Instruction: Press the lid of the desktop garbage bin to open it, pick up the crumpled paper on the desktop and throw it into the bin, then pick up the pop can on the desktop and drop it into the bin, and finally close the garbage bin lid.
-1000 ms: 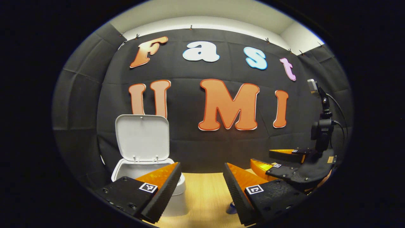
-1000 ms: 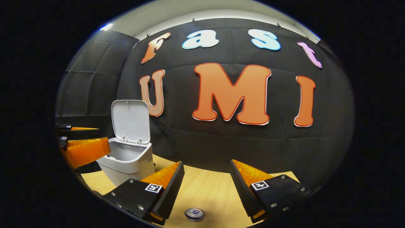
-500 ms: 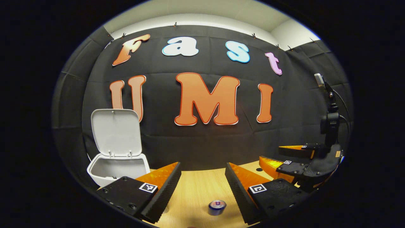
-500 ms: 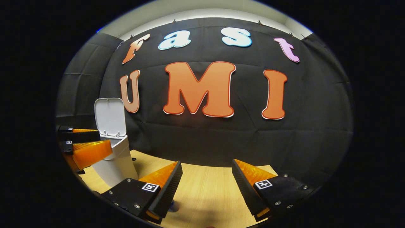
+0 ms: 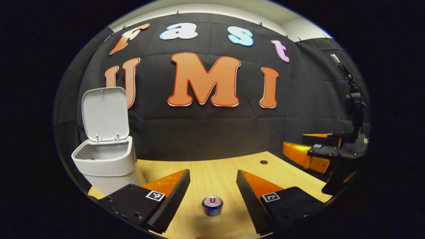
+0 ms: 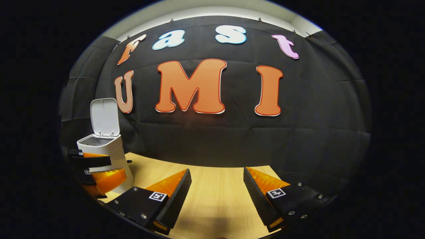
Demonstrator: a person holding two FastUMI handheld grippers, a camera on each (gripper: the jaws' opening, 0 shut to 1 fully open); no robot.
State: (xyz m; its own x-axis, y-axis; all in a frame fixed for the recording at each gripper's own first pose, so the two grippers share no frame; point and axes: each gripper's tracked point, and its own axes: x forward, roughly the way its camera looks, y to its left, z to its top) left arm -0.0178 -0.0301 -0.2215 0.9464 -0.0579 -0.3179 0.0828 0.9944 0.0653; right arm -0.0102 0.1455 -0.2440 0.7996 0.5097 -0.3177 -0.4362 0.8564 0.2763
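Note:
A white bin [image 5: 103,162] stands at the left on the wooden desk, its lid [image 5: 105,113] raised upright. In the left gripper view a blue pop can [image 5: 212,205] stands upright on the desk, just ahead of and between the fingers of my open left gripper [image 5: 212,191]. The right gripper [image 5: 310,151] is seen at the far right of that view, above the desk. In the right gripper view my right gripper [image 6: 217,187] is open with bare desk between its fingers; the bin [image 6: 103,152] is at the far left, with the left gripper [image 6: 99,167] in front of it.
The wooden desk [image 5: 229,169] runs back to the black cloth wall. A small dark hole [image 5: 264,162] marks the desk toward its back right. A camera stand [image 5: 353,103] with cables rises over the right gripper in the left gripper view.
Both views have swung away from the bin, which slid left and farther off. The can came to lie between the left gripper's fingers and left the right gripper view.

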